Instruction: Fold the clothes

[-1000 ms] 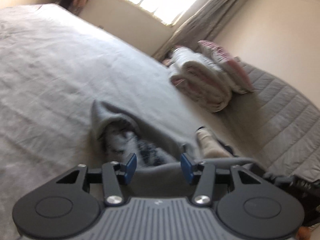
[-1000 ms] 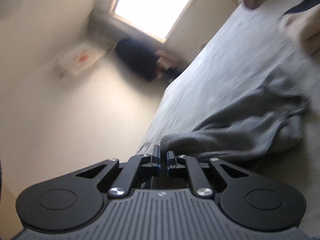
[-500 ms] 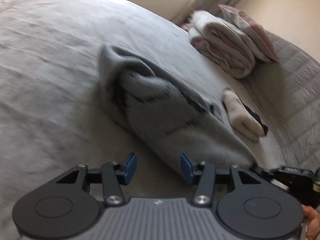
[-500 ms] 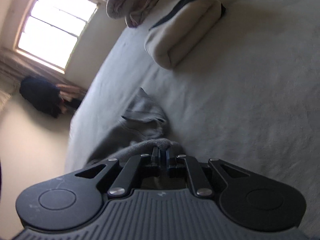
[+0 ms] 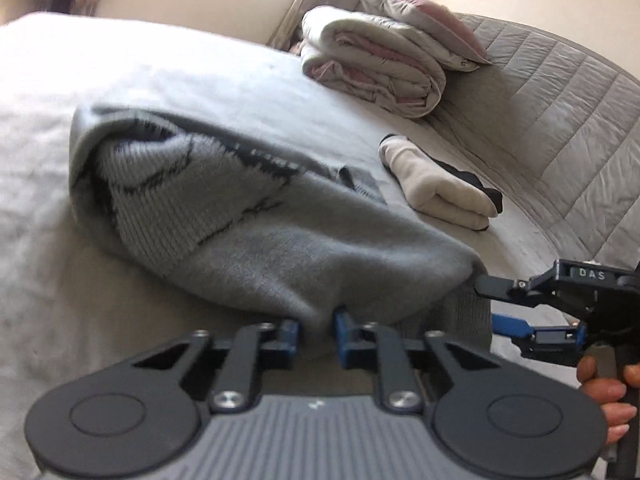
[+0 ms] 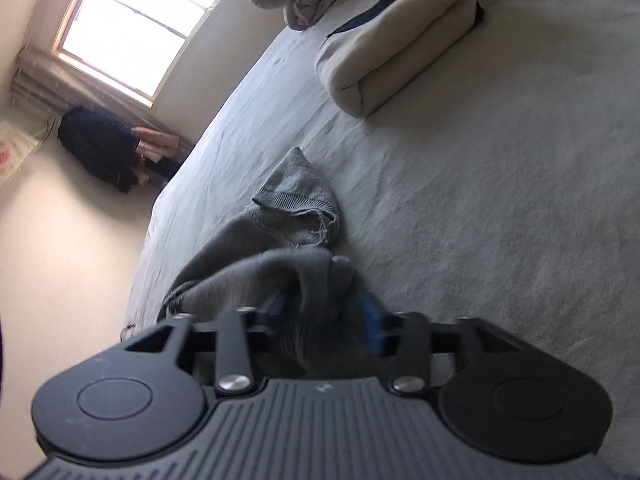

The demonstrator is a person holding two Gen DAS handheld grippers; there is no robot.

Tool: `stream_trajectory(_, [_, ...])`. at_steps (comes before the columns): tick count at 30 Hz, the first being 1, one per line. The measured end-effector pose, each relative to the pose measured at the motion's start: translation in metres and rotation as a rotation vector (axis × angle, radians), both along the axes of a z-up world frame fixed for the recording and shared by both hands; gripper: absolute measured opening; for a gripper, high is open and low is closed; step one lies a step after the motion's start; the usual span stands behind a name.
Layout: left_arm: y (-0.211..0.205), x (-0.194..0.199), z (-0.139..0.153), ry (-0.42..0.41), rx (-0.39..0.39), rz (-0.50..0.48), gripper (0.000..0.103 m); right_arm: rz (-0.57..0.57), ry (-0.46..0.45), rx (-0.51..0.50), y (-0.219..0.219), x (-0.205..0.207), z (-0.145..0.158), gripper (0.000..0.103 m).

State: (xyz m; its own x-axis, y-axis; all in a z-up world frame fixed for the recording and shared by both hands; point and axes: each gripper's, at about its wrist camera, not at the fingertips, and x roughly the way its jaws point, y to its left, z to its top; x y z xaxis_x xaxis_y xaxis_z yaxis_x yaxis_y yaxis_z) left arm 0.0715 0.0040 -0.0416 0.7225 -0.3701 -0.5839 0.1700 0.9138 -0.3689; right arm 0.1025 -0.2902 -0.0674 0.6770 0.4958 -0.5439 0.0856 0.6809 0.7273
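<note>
A wide bed [image 5: 132, 92] filled both views, its pale sheet running off ahead of both pairs of tongs. Far ahead and to the right of the left tongs, a padded headboard [image 5: 560, 128] backed the bed. In front of it lay a folded quilt [image 5: 372, 68] with a pillow [image 5: 420, 20] on top. In the right wrist view a window [image 6: 136, 28] shone at upper left, far beyond the tongs, with a dark heap of clothes [image 6: 100, 152] below it.

The grey sweater [image 5: 260, 240] lay bunched on the sheet directly ahead of the left tongs, partly inside out so that a dark pattern showed on its lighter knit. A ribbed cuff [image 6: 296, 196] stuck up just beyond the right tongs.

A folded cream garment [image 5: 440, 188] rested farther off, between the sweater and the quilt.

The left tongs [image 5: 318, 330] were closing, their blue tips pinching the sweater's near edge. The right tongs [image 6: 326, 314] were opening; a fold of the sweater sat loosely between the parted tips, which no longer pressed it. A hand [image 5: 608, 396] held their handle at the right edge of the left wrist view.
</note>
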Motion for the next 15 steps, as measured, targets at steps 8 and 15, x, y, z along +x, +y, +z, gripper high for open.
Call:
stream_trajectory(8, [0.018,-0.028,0.044,-0.113,0.003,0.084,0.007,0.105,-0.072,-0.121,0.016,-0.014,0.015,0.055])
stream_trajectory(15, [0.033,-0.053,0.075,-0.225,-0.053,0.139,0.005,0.193,-0.104,-0.207,0.043,-0.03,0.025,0.055])
